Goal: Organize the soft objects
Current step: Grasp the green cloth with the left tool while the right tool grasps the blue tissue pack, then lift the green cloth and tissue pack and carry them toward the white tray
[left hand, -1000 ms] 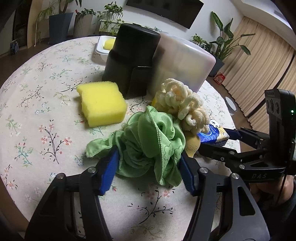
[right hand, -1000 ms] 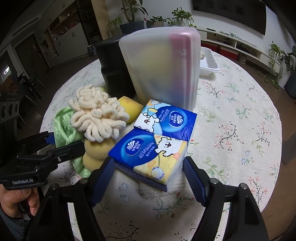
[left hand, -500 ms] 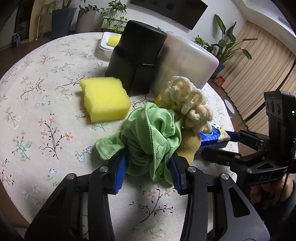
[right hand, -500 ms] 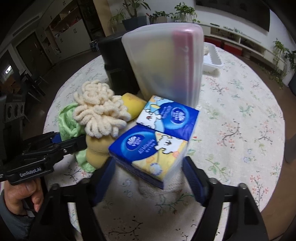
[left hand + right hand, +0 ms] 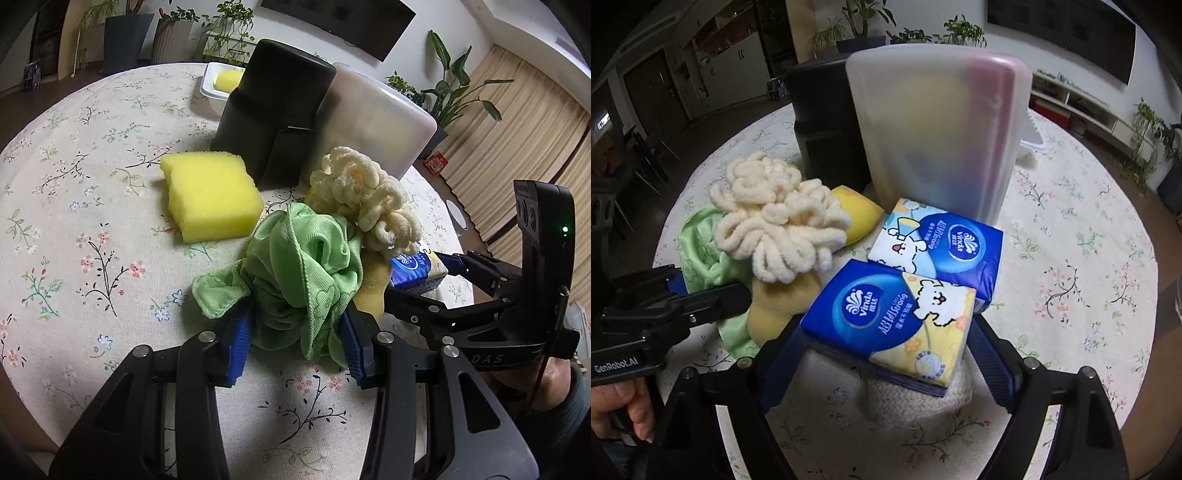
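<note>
1. The round bench [image 5: 66, 206], covered in a floral cloth, carries a cluster of soft things in front of a black container [image 5: 273, 122] and a frosted plastic box [image 5: 373, 125] standing side by side.
2. The left gripper [image 5: 295, 343] is clenched on the crumpled green cloth [image 5: 303, 266]: both blue pads press into the bunched fabric, which bulges up between them, and one corner of it trails out to the left on the bench.
3. A yellow sponge block [image 5: 210, 203] lies flat, just left of the green cloth and in front of the black container.
4. A cream chenille mop head [image 5: 775, 218] rests on top of a yellow rounded sponge [image 5: 779, 302], touching the green cloth on one side.
5. The right gripper [image 5: 886, 354] is opening its jaws around the near tissue pack [image 5: 890, 317], blue and yellow with a white bear; the pads stand just off the pack's sides, so it is released.
6. That pack sits tilted on a small woven white pad [image 5: 919, 398] and leans against a second tissue pack [image 5: 938, 243], which lies at the foot of the frosted box.
7. A white tray [image 5: 214, 88] at the far side of the bench holds another yellow piece.
8. A hand [image 5: 617, 410] grips the left gripper's handle at the lower left of the right wrist view.
</note>
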Tool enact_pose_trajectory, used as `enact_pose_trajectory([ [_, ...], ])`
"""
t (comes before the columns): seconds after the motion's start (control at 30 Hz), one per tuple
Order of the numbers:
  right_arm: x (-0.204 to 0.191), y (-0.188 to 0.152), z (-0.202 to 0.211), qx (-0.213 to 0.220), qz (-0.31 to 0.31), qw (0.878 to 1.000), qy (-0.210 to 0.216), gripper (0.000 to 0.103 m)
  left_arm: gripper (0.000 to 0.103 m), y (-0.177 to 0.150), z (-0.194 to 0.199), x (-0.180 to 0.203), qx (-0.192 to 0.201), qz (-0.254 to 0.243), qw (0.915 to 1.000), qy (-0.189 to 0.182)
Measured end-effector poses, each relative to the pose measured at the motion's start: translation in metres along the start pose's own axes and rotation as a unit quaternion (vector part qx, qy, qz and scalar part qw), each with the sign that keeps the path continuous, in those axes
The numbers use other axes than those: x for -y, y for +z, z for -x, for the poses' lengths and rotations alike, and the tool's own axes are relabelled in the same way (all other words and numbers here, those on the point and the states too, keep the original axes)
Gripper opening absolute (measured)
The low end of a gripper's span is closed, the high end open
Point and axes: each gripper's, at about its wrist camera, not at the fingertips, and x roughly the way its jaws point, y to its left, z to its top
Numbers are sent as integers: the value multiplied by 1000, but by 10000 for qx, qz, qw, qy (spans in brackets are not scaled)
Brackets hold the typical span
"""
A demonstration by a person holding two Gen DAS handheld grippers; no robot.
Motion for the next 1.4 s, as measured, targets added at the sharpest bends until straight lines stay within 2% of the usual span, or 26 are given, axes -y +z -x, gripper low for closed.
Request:
enact_pose_trajectory([
  [0.17,-1,-3,5,62,-17,9999,-97,85,39,-1,1,2,37,-48,10000,32],
  [0.4,0,-16,34,226,-156,9996,-85,85,27,-2,14,8,254,-174,9995,90],
  [0.53,3,-18,56,375,-131,9992,-75,85,27,-3,29,9,427,-151,9989,95],
  [0.8,24,-25,74,359,-247,9990,-30,85,27,-10,42,19,363,-271,9988,166],
  [0.97,44,-29,83,399,-420,9983,-109,85,26,-11,58,11,380,-236,9985,304],
  [1.13,65,-29,93,468,-569,9971,-175,85,26,-5,78,-1,508,-127,9977,419],
  [1.4,96,-14,100,544,-626,9956,-442,85,26,21,83,-22,580,-119,9966,581],
])
